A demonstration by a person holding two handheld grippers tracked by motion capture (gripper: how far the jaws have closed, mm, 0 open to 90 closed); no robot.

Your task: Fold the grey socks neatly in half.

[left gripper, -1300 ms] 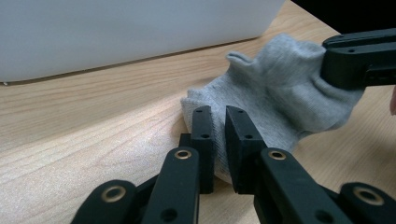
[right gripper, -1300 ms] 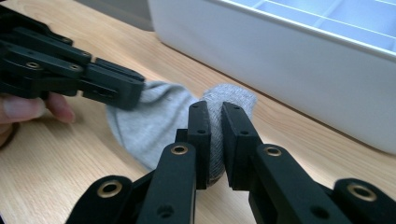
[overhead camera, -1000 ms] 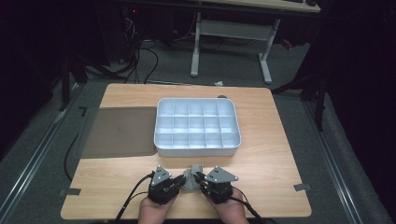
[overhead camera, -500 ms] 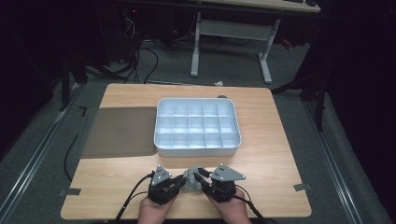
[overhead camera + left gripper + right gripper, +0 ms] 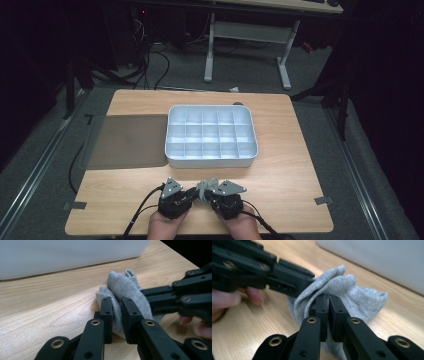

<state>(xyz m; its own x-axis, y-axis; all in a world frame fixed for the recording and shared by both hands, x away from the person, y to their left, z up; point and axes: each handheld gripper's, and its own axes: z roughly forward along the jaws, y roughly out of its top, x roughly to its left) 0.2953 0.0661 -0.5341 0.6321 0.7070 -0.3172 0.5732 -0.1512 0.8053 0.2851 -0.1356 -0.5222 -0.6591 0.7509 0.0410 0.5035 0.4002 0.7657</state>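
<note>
Grey sock (image 5: 125, 287) bunched on table (image 5: 295, 165) near front edge, between both tongs. Left tongs (image 5: 116, 315) pinch sock fold, jaws nearly closed. Right tongs (image 5: 328, 312) just closing, clamped on sock. White divided tray (image 5: 211, 135) behind, clear of sock; dark mat (image 5: 127, 140) left, seemingly touching tray. No writing readable.

Dim room, grey floor (image 5: 320, 75), white-legged desk (image 5: 250, 35) behind.
</note>
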